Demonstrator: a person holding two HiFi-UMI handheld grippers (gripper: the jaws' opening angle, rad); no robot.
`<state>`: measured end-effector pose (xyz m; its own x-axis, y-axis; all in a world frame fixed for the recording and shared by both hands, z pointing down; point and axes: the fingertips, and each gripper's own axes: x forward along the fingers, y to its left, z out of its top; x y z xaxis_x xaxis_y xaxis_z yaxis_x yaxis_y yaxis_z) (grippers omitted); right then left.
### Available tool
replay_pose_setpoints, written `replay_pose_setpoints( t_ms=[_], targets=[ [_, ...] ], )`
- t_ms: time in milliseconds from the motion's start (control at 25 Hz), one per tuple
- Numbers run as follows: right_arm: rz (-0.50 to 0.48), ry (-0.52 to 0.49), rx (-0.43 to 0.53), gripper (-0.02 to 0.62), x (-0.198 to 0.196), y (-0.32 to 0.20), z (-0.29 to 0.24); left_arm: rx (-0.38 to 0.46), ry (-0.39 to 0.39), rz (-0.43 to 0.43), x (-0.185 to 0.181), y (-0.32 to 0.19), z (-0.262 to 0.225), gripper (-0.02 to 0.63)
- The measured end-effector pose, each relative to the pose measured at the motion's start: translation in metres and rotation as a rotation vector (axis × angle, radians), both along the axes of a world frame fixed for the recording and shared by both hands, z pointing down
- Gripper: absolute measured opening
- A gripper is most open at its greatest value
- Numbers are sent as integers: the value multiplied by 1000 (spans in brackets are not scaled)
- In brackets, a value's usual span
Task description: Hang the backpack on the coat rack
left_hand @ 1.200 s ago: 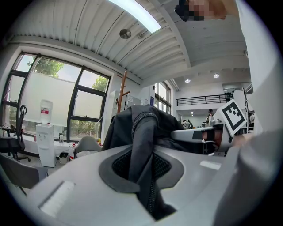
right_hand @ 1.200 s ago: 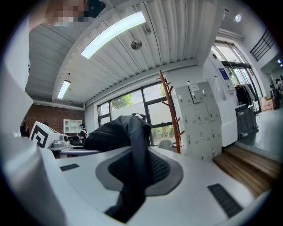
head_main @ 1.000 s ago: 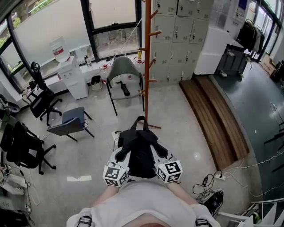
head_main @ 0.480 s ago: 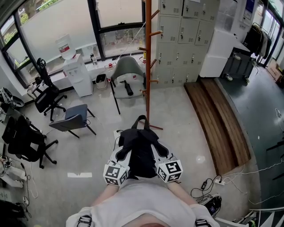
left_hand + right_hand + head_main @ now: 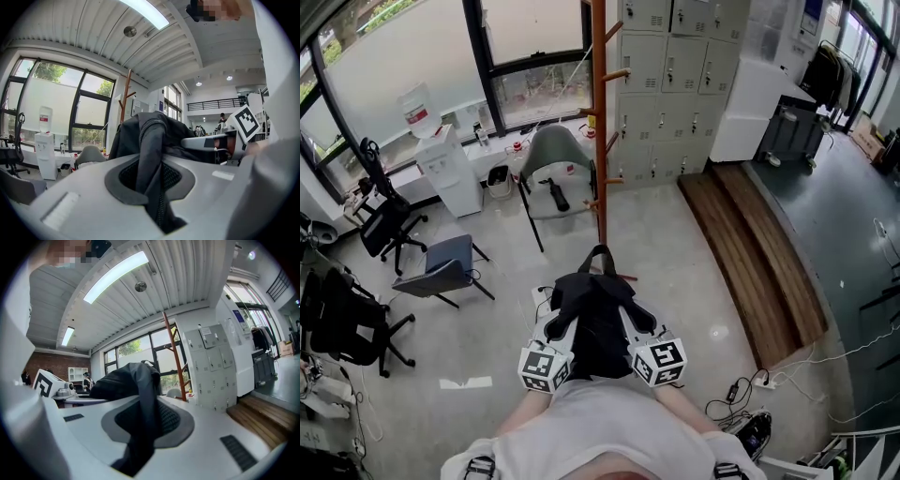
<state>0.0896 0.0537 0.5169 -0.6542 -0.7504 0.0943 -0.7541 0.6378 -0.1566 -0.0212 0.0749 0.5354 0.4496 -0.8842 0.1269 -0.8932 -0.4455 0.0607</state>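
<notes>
Now the person holds the black backpack (image 5: 595, 319) in front of the body with both tools, above the floor (image 5: 694, 244). The left tool (image 5: 555, 326) is closed on a dark strap (image 5: 151, 150) of the backpack, which runs down between its two jaws. The right tool (image 5: 634, 321) grips another strap (image 5: 143, 413) in the same way. Both tools point about level and side by side, with the backpack lying between and over them. The loop (image 5: 600, 255) at the top of the backpack points toward the orange coat rack (image 5: 600, 131), which stands just ahead. The backpack is near the foot of the rack but apart from it, and it hangs on no peg yet. Behind the rack stands a grey chair (image 5: 555, 159), and grey lockers (image 5: 675, 66) line the wall to the right.
</notes>
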Motion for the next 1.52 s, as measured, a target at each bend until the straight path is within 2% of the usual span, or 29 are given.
replay_pose_setpoints(
  t_ms=[360, 600, 880, 1200, 1520],
  targets=[
    [65, 36, -10, 69, -48, -100, 6, -18, 37, 67, -48, -107, 10, 44],
    [123, 41, -20, 69, -88, -165, 8, -20, 29, 136, -88, -180, 9, 44],
    [191, 42, -31, 69, -111, -224, 10, -27, 20, 210, -112, -245, 10, 44],
    [184, 58, -54, 69, -120, -252, 19, -37, 26, 204, -119, -276, 18, 44],
    [115, 71, -69, 69, -111, -260, 20, -59, 25, 141, -109, -278, 21, 44]
  ],
)
